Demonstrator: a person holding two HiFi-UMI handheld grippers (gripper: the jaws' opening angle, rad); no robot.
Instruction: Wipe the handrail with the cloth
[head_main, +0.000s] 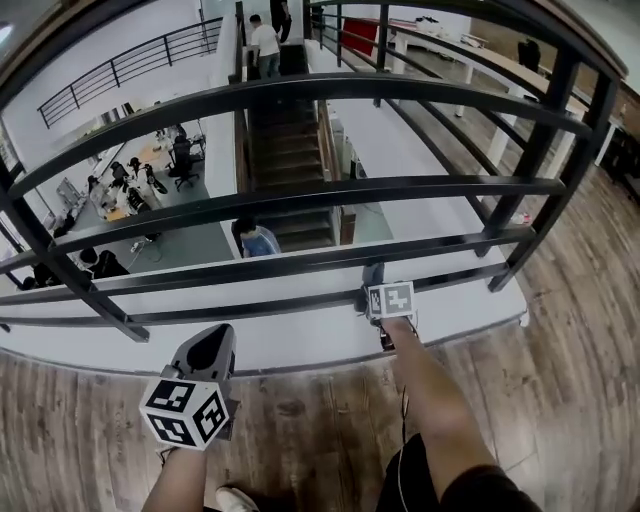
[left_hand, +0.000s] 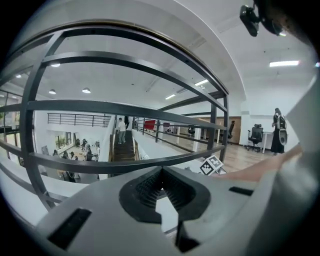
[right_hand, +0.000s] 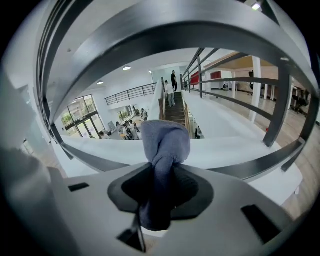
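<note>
Fingers (right_hand: 187, 192) of the right gripper (right_hand: 160, 186) pinch the cloth (right_hand: 165, 142) near the handrail (right_hand: 165, 37); left gripper (left_hand: 161, 184) closed, empty.

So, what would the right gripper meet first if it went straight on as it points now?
Probably a low dark metal bar of the railing, close behind the grey cloth in the right gripper's jaws. Depth is unclear, so it might pass just above.

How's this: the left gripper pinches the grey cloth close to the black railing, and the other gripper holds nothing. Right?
Not quite: it is the right gripper whose fingers pinch the grey cloth close to the black railing, as the right gripper view shows. The other one, the left gripper, holds nothing.
</note>
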